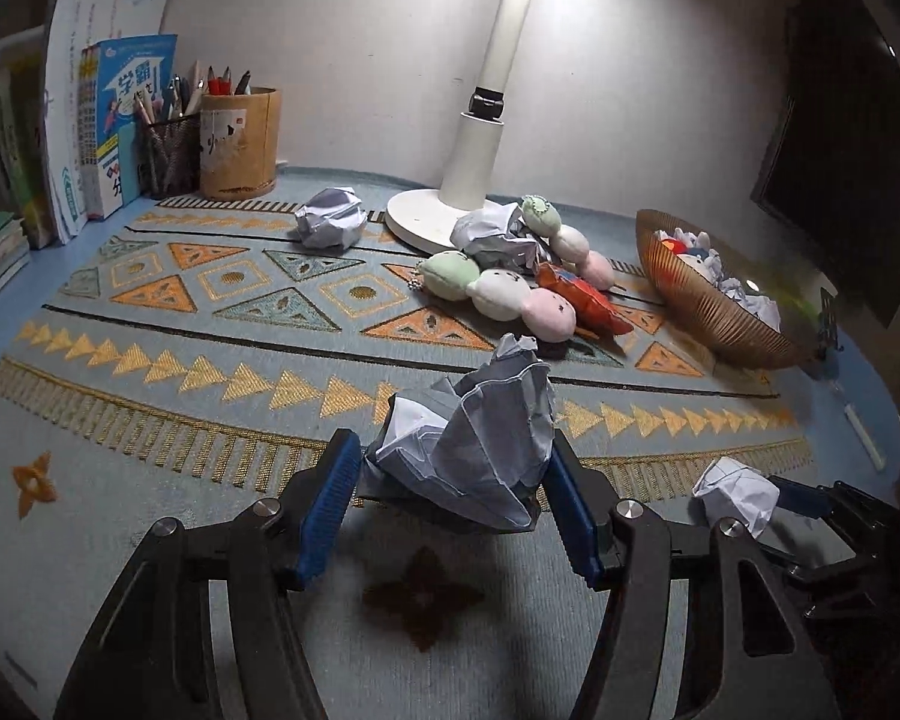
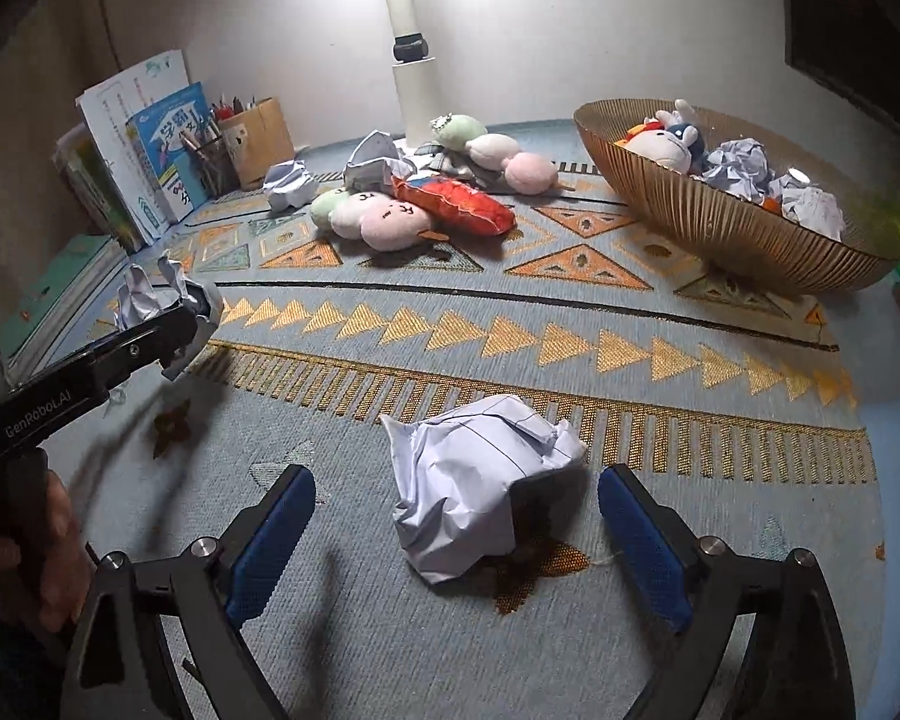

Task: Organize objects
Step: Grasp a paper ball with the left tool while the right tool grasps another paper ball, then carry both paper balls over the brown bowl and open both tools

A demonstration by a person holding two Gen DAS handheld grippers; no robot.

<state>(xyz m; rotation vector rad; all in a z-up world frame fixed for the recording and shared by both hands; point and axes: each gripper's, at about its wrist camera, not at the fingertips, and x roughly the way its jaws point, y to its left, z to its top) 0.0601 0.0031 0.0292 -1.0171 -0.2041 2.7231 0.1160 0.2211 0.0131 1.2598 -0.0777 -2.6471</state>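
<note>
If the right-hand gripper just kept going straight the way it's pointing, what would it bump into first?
Most likely the crumpled paper ball lying on the mat between the right gripper's open jaws; the pads don't touch it.

Patterned mat (image 2: pixel 570 324) on desk: ribbed bowl (image 2: pixel 720 228), plush toys (image 2: pixel 384 219), paper wads (image 2: pixel 480 480), lamp base (image 1: pixel 414 216).

White lamp base (image 1: pixel 426 219) at the wall; patterned mat (image 1: pixel 222 324) covers desk; books (image 1: pixel 114 138) upright beside pen cups (image 1: pixel 240 144).
</note>
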